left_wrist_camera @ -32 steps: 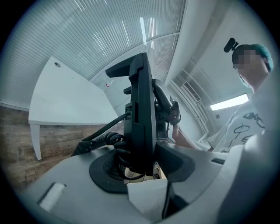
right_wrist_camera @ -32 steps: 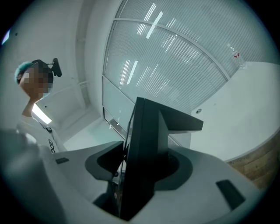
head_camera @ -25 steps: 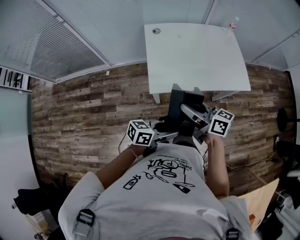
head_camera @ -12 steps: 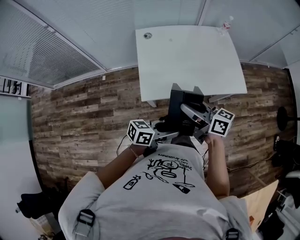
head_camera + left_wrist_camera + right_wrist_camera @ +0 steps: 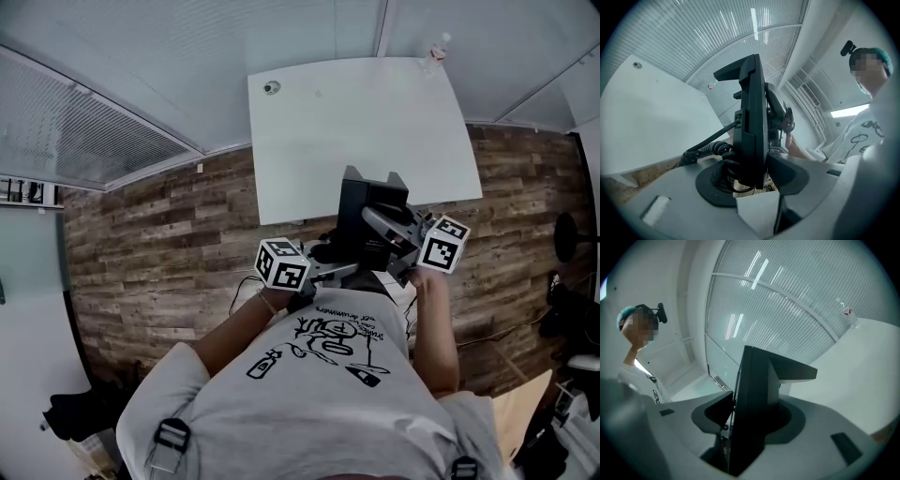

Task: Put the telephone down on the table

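A black desk telephone (image 5: 368,223) hangs in the air in front of the person, held from both sides above the wooden floor, at the near edge of the white table (image 5: 328,141). My left gripper (image 5: 330,271) is shut on its left edge and my right gripper (image 5: 401,251) on its right edge. In the left gripper view the telephone (image 5: 753,126) stands edge-on between the pads of my left gripper (image 5: 752,180), and its coiled cord (image 5: 710,151) hangs to the left. The right gripper view shows the telephone (image 5: 757,394) clamped edge-on in my right gripper (image 5: 750,427).
A clear bottle (image 5: 433,48) stands at the table's far right corner, and a small round grommet (image 5: 271,87) sits near its far left corner. Glass walls with blinds (image 5: 103,122) run behind the table. Cables and dark gear (image 5: 572,300) lie on the floor at right.
The table has drawn closer and shifted left in the head view as the person carries the telephone toward it. Both grips look unchanged.
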The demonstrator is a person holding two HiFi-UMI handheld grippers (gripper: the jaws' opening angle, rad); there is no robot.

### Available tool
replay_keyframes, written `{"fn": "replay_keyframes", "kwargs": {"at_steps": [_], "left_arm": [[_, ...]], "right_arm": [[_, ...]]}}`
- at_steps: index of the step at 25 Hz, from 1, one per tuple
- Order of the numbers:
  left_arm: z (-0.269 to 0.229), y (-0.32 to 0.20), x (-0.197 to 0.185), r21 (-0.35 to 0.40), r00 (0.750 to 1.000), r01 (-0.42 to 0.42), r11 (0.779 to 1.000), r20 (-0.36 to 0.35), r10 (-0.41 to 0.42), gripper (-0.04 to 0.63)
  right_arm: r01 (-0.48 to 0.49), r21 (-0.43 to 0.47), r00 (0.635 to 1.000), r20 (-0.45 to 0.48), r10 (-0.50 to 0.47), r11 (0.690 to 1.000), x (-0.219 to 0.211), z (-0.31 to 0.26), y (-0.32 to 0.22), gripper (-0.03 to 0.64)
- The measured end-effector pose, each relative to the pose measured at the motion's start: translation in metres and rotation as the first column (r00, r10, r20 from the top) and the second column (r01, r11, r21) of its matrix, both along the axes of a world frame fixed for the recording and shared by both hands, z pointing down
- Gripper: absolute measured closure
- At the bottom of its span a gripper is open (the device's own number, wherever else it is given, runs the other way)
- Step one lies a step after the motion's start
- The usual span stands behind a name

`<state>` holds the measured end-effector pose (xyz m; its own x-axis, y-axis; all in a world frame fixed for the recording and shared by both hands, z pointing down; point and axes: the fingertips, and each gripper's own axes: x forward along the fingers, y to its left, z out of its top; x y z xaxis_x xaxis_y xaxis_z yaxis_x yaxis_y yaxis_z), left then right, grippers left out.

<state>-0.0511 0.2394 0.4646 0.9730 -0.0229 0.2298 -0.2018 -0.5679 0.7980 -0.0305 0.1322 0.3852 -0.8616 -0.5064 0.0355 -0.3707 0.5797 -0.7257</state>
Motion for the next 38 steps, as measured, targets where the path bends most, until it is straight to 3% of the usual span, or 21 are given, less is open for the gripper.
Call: {"fn": "replay_keyframes", "kwargs": {"at_steps": [8, 20, 29, 38], "left_arm": [[0.002, -0.049, 0.077, -0.017, 1.000, -0.010, 1.000, 0.011, 0.010, 0.396], [0.008, -0.091, 0.157, -0.022, 1.000, 0.021, 1.000, 0.011, -0.021, 0.396], [0.013, -0.107, 0.188, -0.029, 0.998, 0.053, 0.998, 0.017, -0.052, 0.396], [0.018, -0.114, 0.184, -0.034, 0.998, 0.057, 0.998, 0.039, -0.056, 0.396]], "right_arm": [[-0.009, -0.014, 1.000, 0.007, 0.009, 1.000, 0.078, 0.002, -0.049, 0.422], [0.035, -0.016, 0.999, 0.010, -0.035, 0.999, 0.154, 0.009, -0.093, 0.425], [0.070, -0.020, 0.997, 0.015, -0.070, 0.997, 0.182, 0.014, -0.110, 0.428], [0.082, -0.025, 0.996, 0.033, -0.081, 0.996, 0.177, 0.020, -0.117, 0.428]]}}
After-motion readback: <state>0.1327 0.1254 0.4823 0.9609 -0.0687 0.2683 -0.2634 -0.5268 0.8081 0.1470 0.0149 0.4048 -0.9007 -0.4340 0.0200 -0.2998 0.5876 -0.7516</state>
